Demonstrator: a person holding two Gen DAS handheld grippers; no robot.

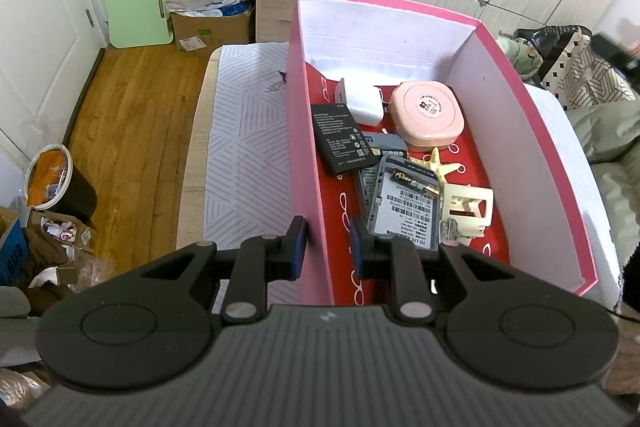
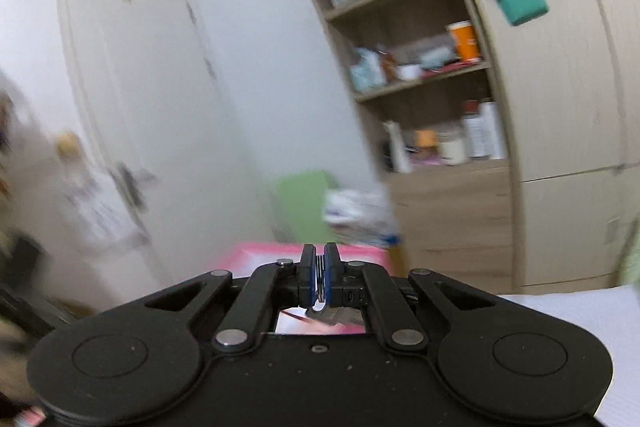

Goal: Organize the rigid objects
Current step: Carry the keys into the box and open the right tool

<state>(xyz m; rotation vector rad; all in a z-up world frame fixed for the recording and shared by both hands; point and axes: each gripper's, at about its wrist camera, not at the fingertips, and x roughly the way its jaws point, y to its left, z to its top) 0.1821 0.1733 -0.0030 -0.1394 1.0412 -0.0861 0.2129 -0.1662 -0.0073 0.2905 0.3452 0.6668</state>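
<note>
Right tool [image 2: 319,277] clamped on thin metal item [image 2: 320,287]; pink box [image 1: 532,131] lies ahead, below. Left tool [image 1: 328,247], fingers apart, straddles the box's left wall.

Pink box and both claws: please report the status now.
Left claw open, straddling pink box near wall. Right claw shut on small metal item, raised, view blurred. Nothing blocking.

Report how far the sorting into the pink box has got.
Done: the pink box already holds a black battery, a white charger, a pink case and other small parts. In hand: the right tool is shut on a thin metal item, too blurred to name; the left tool straddles the box's near wall. Left: dropping that item in. What else waits outside is not visible.
</note>
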